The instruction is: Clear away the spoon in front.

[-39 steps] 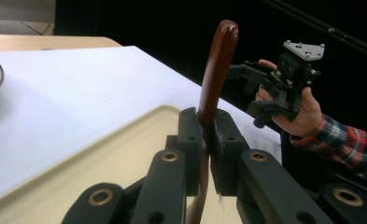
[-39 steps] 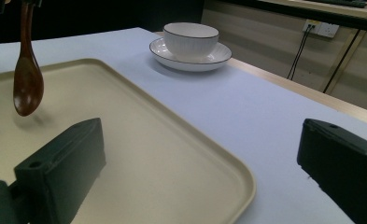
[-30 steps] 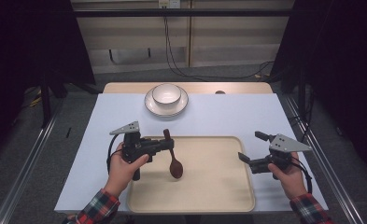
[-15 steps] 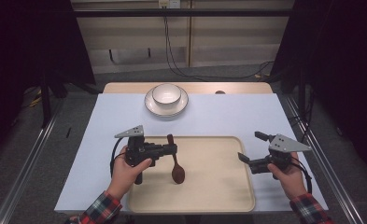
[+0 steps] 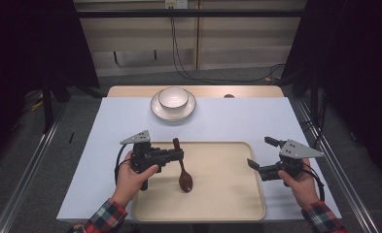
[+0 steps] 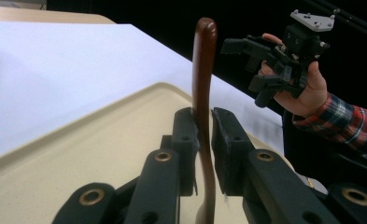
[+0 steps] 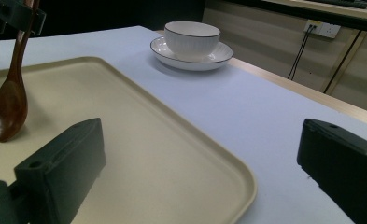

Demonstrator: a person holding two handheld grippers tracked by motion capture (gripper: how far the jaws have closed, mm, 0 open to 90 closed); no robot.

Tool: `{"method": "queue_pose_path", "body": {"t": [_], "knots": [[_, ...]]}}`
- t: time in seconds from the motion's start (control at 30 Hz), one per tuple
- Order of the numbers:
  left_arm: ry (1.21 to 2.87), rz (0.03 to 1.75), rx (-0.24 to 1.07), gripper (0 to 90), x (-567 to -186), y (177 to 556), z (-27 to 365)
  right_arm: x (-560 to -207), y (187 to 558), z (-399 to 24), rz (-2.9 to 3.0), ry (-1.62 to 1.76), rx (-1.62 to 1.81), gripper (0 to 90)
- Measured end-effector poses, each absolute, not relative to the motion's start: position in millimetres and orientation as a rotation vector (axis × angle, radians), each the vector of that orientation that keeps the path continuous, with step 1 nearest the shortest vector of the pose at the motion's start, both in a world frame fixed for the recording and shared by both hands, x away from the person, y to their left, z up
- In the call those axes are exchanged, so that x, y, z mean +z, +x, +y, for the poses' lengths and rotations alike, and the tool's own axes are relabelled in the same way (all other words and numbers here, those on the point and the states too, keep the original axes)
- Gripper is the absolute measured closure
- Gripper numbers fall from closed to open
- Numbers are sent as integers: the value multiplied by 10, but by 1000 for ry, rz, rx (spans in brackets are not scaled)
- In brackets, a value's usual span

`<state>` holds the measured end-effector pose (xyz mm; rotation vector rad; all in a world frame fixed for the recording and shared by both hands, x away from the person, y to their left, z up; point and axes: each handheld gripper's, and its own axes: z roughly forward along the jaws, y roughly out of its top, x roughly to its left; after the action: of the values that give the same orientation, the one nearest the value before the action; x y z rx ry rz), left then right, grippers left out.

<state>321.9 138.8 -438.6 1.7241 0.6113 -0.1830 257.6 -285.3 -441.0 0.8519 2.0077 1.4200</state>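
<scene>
Your left gripper (image 5: 179, 155) sits at the lower left of the high view, over the left part of the tray (image 5: 227, 160). Its jaws are nearly together around the handle of the wooden spoon (image 5: 183, 170) and have just eased apart a little: in the left gripper view the spoon (image 6: 203, 93) touches one pad, with a thin gap showing at the other. The spoon's bowl end is low over the tray, toward the bottom of the frame; whether it touches the tray is hard to tell. Your right gripper (image 5: 259, 155) hangs at the lower right, at the tray's right edge, jaws spread wide with nothing between them. At the top centre of the high view, well apart from both grippers, a white bowl (image 5: 173, 97) stands on a saucer (image 5: 188, 109) on the pale table cover (image 5: 111, 126). The tray surface between spoon and right gripper is bare, as the right gripper view shows.
</scene>
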Motion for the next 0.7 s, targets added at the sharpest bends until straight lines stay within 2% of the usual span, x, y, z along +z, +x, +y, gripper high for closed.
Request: {"method": "queue_pose_path", "body": {"t": [0.27, 0.53, 0.7], "knots": [[1761, 590, -153, 768, -4392, 3206, 1365, -4401, 2572, -2867, 2013, 850, 1419, 9], [1811, 565, -29, 672, -4441, 3229, 1377, -4400, 2573, -2869, 2015, 844, 1418, 9], [1815, 557, -13, 626, -4455, 3233, 1375, -4406, 2576, -2859, 2011, 841, 1417, 9]]}}
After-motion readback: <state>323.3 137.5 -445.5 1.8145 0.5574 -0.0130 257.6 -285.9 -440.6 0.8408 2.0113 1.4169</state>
